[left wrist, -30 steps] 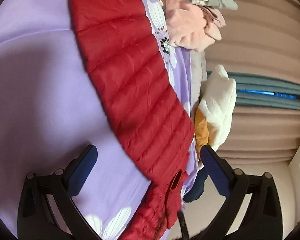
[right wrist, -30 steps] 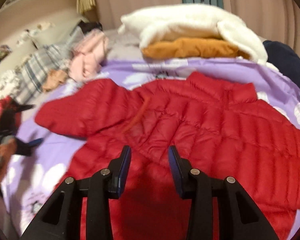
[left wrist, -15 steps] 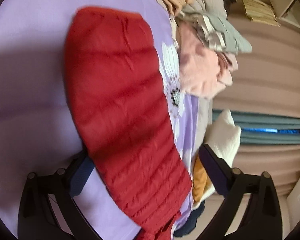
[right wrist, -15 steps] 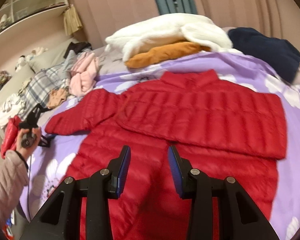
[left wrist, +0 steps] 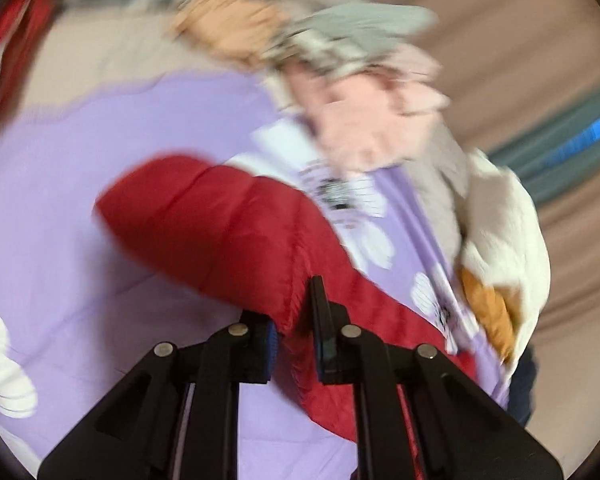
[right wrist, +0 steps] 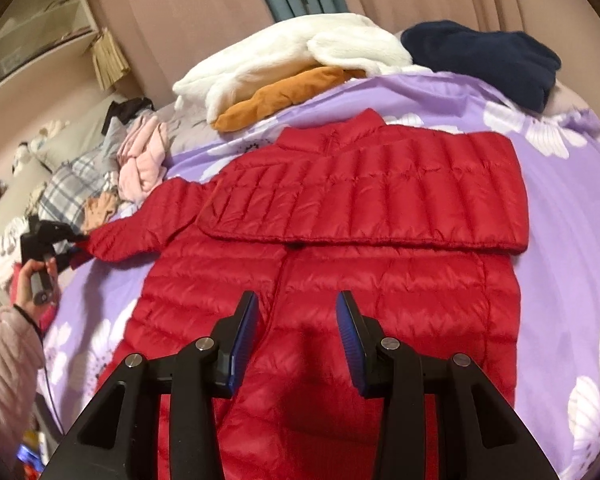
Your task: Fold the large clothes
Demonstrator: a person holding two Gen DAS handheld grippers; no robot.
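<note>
Between the left gripper [left wrist: 296, 332] jaws — red jacket [right wrist: 340, 240] sleeve edge, clamped; right gripper [right wrist: 296, 336] hovers part-open above the jacket front, grasping nothing — on the bed [right wrist: 560, 208].

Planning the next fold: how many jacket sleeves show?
2: a folded sleeve lies across the chest; an outstretched sleeve has its end pinched in the left gripper.
</note>
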